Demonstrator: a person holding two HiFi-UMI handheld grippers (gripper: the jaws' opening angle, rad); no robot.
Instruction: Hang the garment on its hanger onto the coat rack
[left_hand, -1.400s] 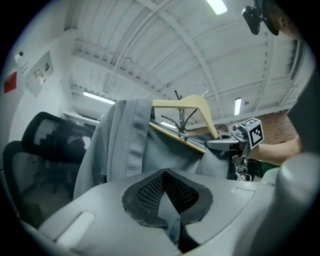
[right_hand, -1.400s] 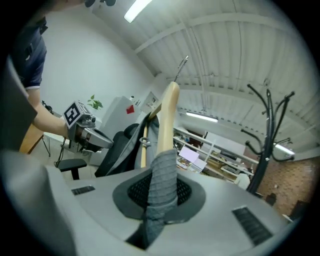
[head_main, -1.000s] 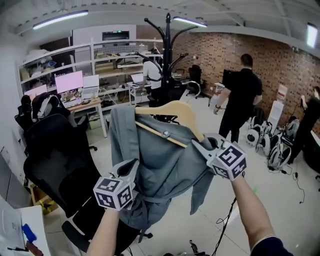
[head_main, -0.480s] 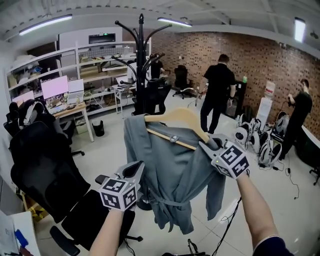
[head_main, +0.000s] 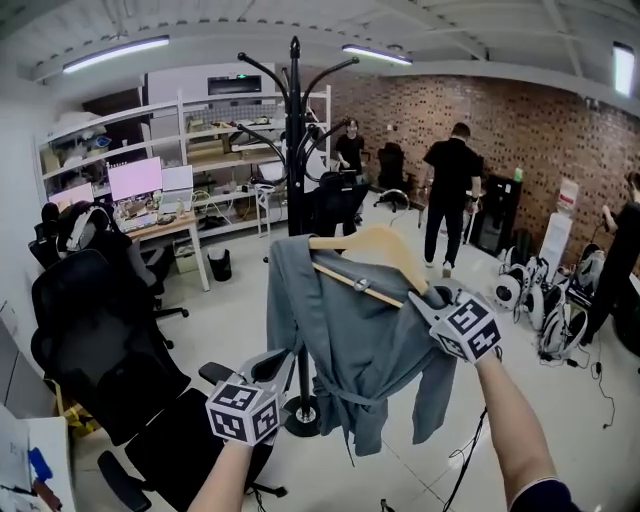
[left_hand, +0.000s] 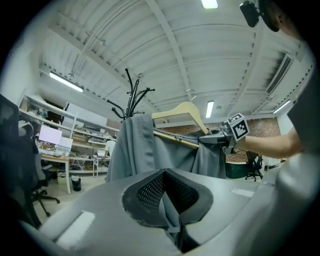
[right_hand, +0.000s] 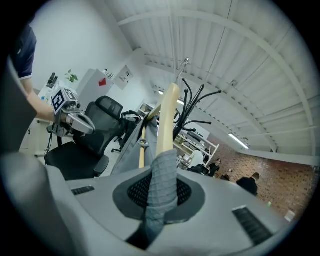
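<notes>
A grey garment hangs on a wooden hanger held up in the air just in front of the black coat rack. My right gripper is shut on the hanger's right end, with the garment's shoulder wrapped over it. The hanger's metal hook points up, free of the rack's arms. My left gripper sits lower, shut on a fold of the garment's grey cloth near its left hem. The rack's base stands on the floor behind the garment.
Black office chairs crowd the left, close to my left arm. Desks with monitors line the back wall. People stand at the back right. Backpacks and cables lie on the floor at right.
The view has swung, and the coat rack now stands right behind the garment and looks nearer. Both grippers keep their hold; the hanger sits a little further right.
</notes>
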